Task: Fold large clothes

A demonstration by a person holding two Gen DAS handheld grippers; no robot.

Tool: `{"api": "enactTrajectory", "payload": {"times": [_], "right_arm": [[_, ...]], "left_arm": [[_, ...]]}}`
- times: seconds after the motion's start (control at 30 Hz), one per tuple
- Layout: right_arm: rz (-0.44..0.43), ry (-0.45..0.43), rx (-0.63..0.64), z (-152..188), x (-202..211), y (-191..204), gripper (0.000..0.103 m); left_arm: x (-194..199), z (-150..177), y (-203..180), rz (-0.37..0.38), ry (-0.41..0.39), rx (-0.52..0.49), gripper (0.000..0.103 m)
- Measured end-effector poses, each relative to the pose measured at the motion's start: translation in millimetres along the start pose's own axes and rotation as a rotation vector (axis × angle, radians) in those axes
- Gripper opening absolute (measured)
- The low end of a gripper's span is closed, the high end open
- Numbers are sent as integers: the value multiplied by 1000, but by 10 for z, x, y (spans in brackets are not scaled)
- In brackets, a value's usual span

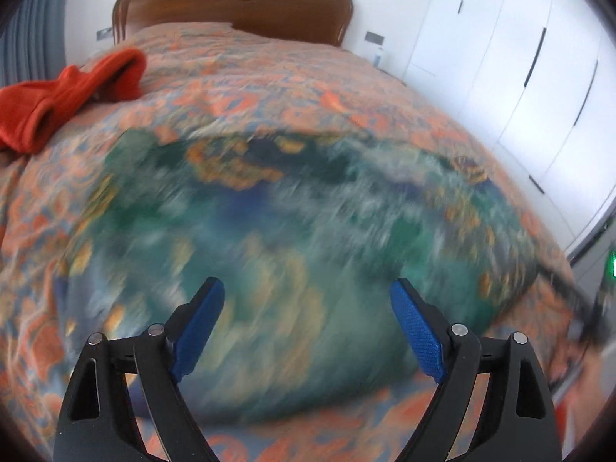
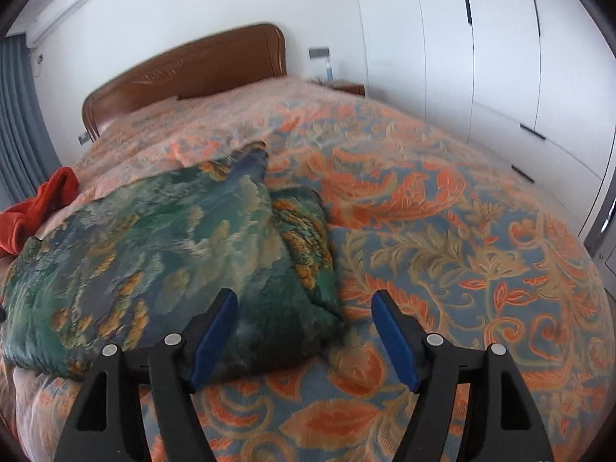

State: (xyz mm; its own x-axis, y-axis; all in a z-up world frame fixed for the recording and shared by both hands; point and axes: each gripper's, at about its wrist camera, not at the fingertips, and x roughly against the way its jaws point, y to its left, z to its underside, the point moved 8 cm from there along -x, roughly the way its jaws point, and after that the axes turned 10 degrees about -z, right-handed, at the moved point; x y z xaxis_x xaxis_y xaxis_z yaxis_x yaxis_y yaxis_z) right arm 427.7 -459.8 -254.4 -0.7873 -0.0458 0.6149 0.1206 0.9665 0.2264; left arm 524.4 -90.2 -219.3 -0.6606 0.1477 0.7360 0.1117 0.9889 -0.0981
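- Left wrist view: left gripper (image 1: 307, 294) jaws spread wide, nothing between the blue pads (image 1: 200, 327), nothing gripped.
- Green-blue patterned garment (image 1: 292, 231) lies folded on the bedspread (image 1: 269, 77), right ahead of and below the fingers. Picture is heavily motion-blurred there, so fold edges are hard to read.
- Orange-red cloth (image 1: 65, 96) bunched at the far left of the bed, well apart from the garment.
- Wooden headboard (image 1: 231, 4) at the far end; white wardrobe doors (image 1: 519, 57) along the right.
- Right wrist view: right gripper (image 2: 304, 302) also open, pads (image 2: 213, 340) holding nothing.
- Garment (image 2: 154, 254) sits left of centre on the bedspread (image 2: 462, 231), as a compact folded stack with a second layer showing along its right edge. Its near right corner shows just behind the left finger; whether they touch I cannot tell. The right finger is over bare bedspread.
- Orange-red cloth (image 2: 42, 204) at the left edge, beyond the garment's far left corner.
- Headboard (image 2: 192, 73) at the back, wardrobe doors (image 2: 481, 57) on the right, grey curtain (image 2: 19, 123) at left, air conditioner (image 2: 63, 4) high on the wall.
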Motion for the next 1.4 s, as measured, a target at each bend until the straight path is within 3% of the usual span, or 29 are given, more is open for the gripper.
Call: {"api": "enactTrajectory", "payload": {"times": [0.23, 0.33, 0.43, 0.73, 1.07, 1.4], "right_arm": [[-99, -12, -6, 326, -85, 59, 74], [-136, -25, -40, 390, -77, -17, 77], [-156, -26, -90, 445, -120, -99, 77], [-201, -32, -150, 515, -171, -214, 79], [-209, -36, -157, 536, -179, -255, 80], [-203, -42, -156, 541, -184, -254, 80]], "left_arm": [[-705, -666, -437, -61, 56, -31, 91], [-1046, -731, -505, -97, 106, -29, 90], [-1189, -566, -503, -119, 128, -11, 90], [-614, 137, -783, -91, 24, -206, 94], [-251, 654, -833, -128, 0, -207, 96], [-47, 976, -996, -167, -1, -339, 97]]}}
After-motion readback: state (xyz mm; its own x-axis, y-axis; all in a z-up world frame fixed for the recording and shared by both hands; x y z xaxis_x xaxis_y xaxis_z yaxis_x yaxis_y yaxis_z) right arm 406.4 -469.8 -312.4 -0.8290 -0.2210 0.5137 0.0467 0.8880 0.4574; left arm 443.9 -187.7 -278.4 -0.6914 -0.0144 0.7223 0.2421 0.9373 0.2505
